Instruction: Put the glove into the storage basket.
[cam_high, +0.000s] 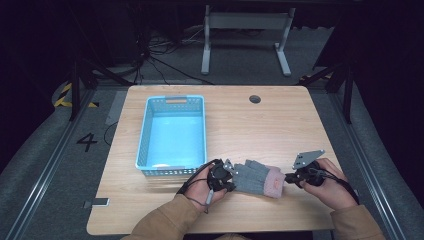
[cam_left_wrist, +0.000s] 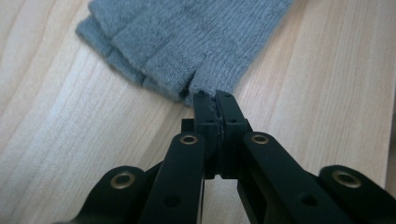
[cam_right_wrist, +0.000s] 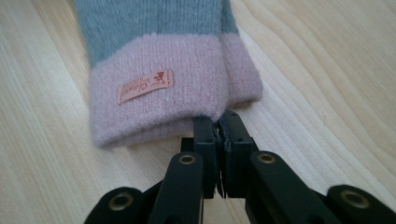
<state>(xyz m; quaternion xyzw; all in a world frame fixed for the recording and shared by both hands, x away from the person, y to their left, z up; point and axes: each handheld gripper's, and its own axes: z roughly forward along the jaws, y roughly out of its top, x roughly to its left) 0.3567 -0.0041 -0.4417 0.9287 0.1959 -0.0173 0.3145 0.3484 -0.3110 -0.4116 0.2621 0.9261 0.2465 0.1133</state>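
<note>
On the left half of the bench (cam_high: 280, 125) stands a light blue basket (cam_high: 145, 140), long side running away from the person, well apart from nothing but the left hand, which sits just below its near right corner. Left claw (cam_high: 231, 176) lies low at the bench's near edge, jaws pressed together on the fingertip end of a grey knitted glove (cam_high: 252, 177); the left gripper view shows the pads pinching the tip of one glove finger (cam_left_wrist: 210, 79), with the other fingers fanned out beyond. Glove lies flat on the wood between the two claws, fingertips toward the left, pink cuff (cam_high: 275, 182) toward the right. Cuff carries a small pink label (cam_right_wrist: 144, 86). Right claw (cam_high: 287, 178) meets the cuff from the right; the right gripper view shows its jaws closed on the cuff's edge (cam_right_wrist: 217, 114). Right hand (cam_high: 330, 187) holds that gripper near the bench's right front.
</note>
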